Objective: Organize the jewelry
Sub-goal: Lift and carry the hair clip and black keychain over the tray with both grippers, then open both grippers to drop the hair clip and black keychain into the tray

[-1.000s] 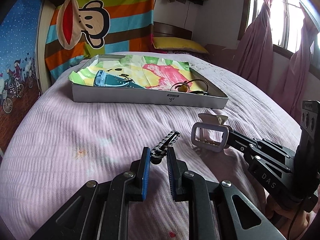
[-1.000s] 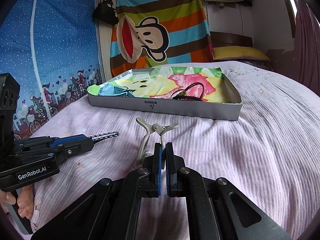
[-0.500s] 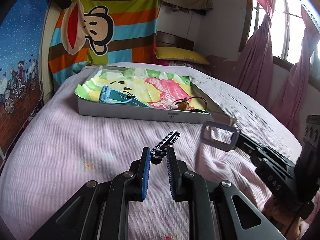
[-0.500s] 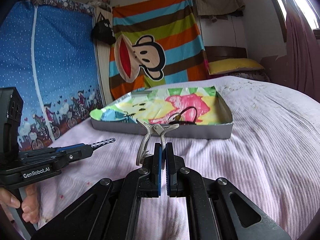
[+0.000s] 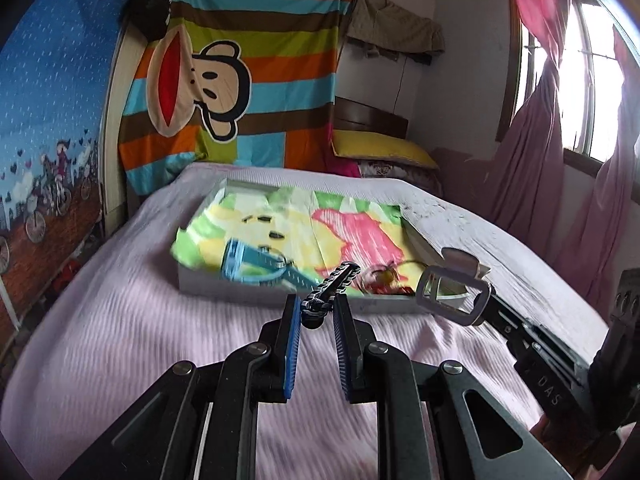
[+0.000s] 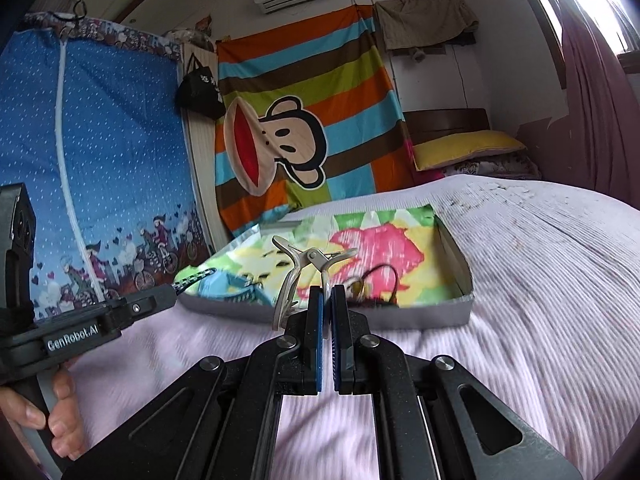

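My left gripper [image 5: 314, 314] is shut on one end of a black braided bracelet [image 5: 334, 280], which sticks forward over the front wall of the grey tray [image 5: 260, 298]. My right gripper [image 6: 328, 300] is shut on a silver hair clip [image 6: 298, 270], held upright just before the tray [image 6: 420, 316]. Each gripper shows in the other's view: the clip [image 5: 454, 292] to the right, the bracelet tip [image 6: 194, 278] to the left. In the tray lie a blue strap [image 5: 256, 266] and a black hair tie with a yellow charm [image 6: 374, 282].
The tray, lined with bright printed paper, sits on a pink bedspread [image 5: 120, 340]. A yellow pillow [image 5: 380, 150] lies behind it. Pink curtains [image 5: 532, 152] hang at the right, a blue fabric wardrobe [image 6: 100, 160] at the left. A hand [image 6: 40, 412] grips the left tool's handle.
Both grippers have risen off the bedspread and moved forward to the tray's front wall, carrying the bracelet and the hair clip with them.
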The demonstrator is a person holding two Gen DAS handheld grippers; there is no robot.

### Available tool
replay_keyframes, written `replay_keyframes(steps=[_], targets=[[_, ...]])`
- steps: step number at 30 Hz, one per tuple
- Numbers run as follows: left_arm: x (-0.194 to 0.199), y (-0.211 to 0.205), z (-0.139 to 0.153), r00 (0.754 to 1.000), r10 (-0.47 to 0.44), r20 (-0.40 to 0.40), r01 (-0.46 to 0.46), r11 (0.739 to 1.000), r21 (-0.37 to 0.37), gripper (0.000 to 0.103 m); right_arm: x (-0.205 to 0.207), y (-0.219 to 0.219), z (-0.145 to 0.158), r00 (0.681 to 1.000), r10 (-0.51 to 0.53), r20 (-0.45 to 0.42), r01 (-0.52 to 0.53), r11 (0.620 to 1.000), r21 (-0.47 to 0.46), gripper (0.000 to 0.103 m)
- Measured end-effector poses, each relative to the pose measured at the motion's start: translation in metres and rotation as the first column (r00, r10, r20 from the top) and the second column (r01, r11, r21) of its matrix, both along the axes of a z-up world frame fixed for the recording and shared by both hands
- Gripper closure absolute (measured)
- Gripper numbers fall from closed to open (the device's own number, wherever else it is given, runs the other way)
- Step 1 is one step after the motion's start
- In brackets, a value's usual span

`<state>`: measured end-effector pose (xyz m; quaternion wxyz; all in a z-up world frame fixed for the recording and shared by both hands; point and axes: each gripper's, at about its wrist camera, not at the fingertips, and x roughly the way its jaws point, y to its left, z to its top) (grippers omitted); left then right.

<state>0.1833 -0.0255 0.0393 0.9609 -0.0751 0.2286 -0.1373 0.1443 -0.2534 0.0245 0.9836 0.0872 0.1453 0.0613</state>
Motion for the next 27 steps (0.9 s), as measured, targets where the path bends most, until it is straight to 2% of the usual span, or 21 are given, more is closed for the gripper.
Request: replay_keyframes(steps=[3, 7, 13, 22, 27], targets=[[0.021, -0.004, 0.003, 1.0, -0.004, -0.018, 0.003, 1.0, -0.015, 0.087, 0.028, -0.001, 0.007, 1.0, 0.01, -0.008, -0.01, 1.0, 0.015, 0.099], [0.058, -0.01, 0.004, 0.998, 0.003, -0.062, -0.004, 1.0, -0.017, 0.087, 0.057, 0.001, 0.008, 0.999, 0.007, -0.031, -0.007, 1.0, -0.008, 0.099], [0.101, -0.015, -0.006, 0.984, -0.013, -0.175, 0.004, 0.999, -0.054, 0.087, 0.087, 0.002, -0.004, 0.996, 0.0, -0.086, -0.002, 1.0, -0.02, 0.099], [0.126, -0.026, -0.02, 0.972, 0.002, -0.236, -0.007, 1.0, -0.018, 0.087, 0.107, 0.002, -0.023, 0.986, -0.004, -0.165, 0.001, 1.0, -0.017, 0.099], [0.13, -0.031, -0.026, 0.967, 0.007, -0.256, -0.007, 1.0, 0.0, 0.087, 0.107, 0.003, -0.025, 0.985, -0.003, -0.173, -0.002, 1.0, -0.029, 0.099]])
